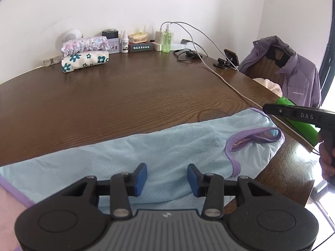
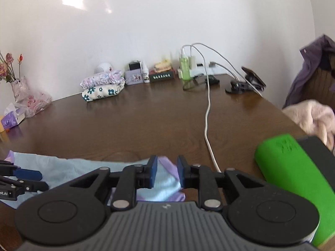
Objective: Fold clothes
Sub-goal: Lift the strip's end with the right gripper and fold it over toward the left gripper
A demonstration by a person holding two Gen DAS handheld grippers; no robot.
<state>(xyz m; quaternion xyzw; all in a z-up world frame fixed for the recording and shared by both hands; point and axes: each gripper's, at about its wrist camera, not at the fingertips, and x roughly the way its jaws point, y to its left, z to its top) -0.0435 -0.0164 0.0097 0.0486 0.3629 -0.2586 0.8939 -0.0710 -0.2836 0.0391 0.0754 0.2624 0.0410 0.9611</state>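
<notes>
A light blue mesh garment [image 1: 167, 144] with purple trim lies flat along the near edge of the brown table [image 1: 125, 96]. Its purple neckline [image 1: 251, 140] is at the right end. My left gripper [image 1: 167, 179] hovers over the middle of the cloth, its blue pads apart and nothing clamped between them. My right gripper [image 2: 167, 171] stands over the garment's purple-trimmed end [image 2: 165, 186], jaws slightly apart, pads not pressing the cloth. In the left wrist view the right gripper [image 1: 270, 109] comes in from the right. At the left edge of the right wrist view, the left gripper [image 2: 39, 179] shows.
Two folded floral garments [image 1: 84, 59] are stacked at the back by the wall, beside bottles [image 1: 167, 38] and boxes. A white cable [image 2: 207, 115] runs across the table. A phone on a stand [image 2: 249, 81], a purple jacket on a chair [image 1: 293, 77], and a vase [image 2: 18, 87] stand around the edges.
</notes>
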